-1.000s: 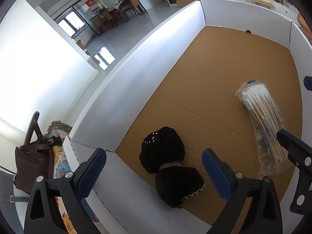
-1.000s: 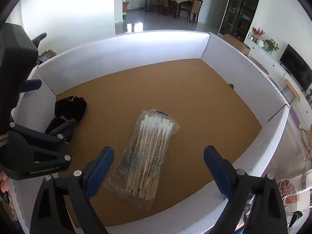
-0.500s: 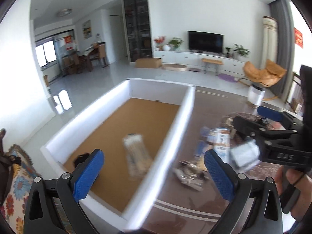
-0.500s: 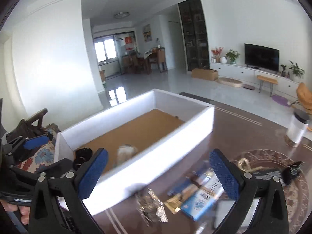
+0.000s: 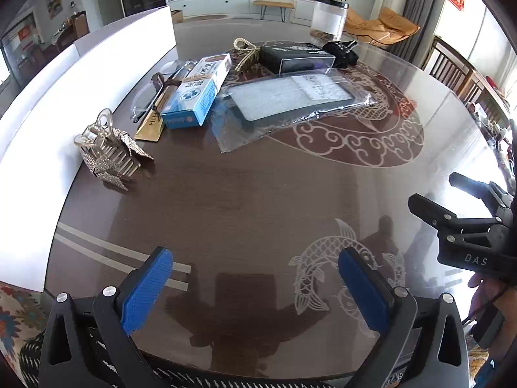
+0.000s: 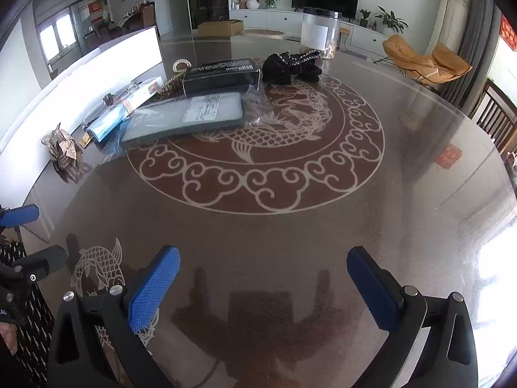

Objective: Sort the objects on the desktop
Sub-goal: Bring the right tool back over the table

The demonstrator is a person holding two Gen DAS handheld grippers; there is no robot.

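The right gripper hung over the near edge of the round glass-topped table, its blue pads spread wide with nothing between them. At the left margin part of the left gripper showed, too cut off to tell how its jaws stood. Across the table lay a grey padded pouch in clear wrap, with a black box just behind it and a blue-and-white carton beside it. A black bow hair clip sat near a clear jar. A rhinestone claw clip stood close to the white box wall.
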